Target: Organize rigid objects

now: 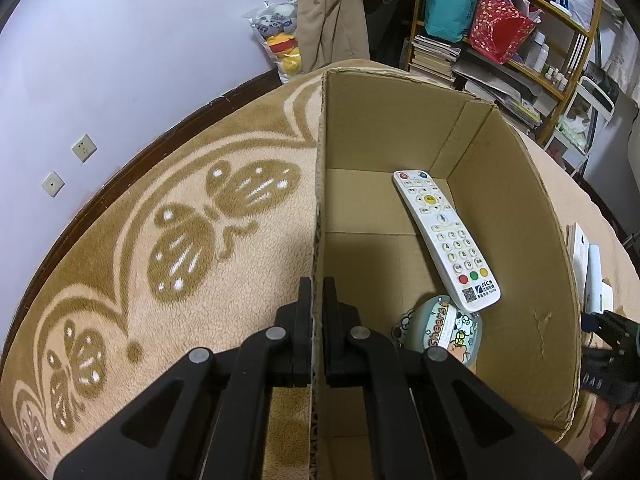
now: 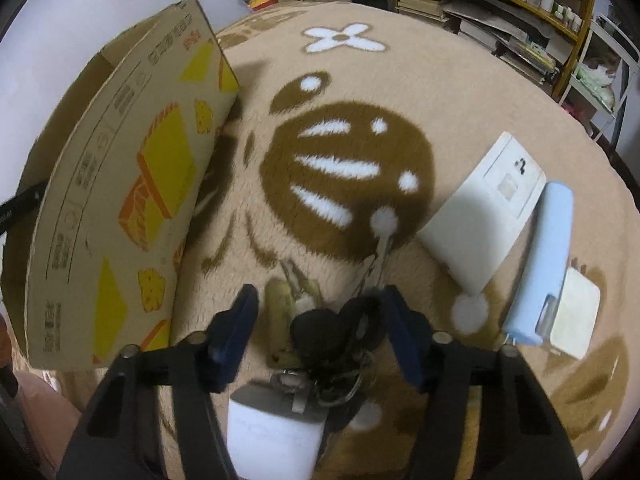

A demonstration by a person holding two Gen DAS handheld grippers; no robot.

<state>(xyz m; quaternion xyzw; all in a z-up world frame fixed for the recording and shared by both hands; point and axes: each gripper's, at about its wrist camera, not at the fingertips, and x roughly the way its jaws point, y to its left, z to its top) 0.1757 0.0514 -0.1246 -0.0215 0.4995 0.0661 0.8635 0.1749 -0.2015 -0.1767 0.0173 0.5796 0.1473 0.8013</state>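
Note:
My left gripper (image 1: 317,284) is shut on the near wall of an open cardboard box (image 1: 320,160), one finger inside and one outside. Inside the box lie a white remote control (image 1: 444,236) and a round tin with cartoon stickers (image 1: 446,328). My right gripper (image 2: 319,294) points down at the carpet and straddles a bunch of keys (image 2: 332,332) with a black fob and a white tag (image 2: 276,432). Its right pad is at the fob's edge. A gap remains at the left pad, so the jaws stand open around the keys.
The box (image 2: 120,200) stands left of the keys, its printed side facing them. To the right on the carpet lie a flat white box (image 2: 484,208), a light blue case (image 2: 548,256) and a small white block (image 2: 576,312). Shelves (image 1: 500,40) stand behind.

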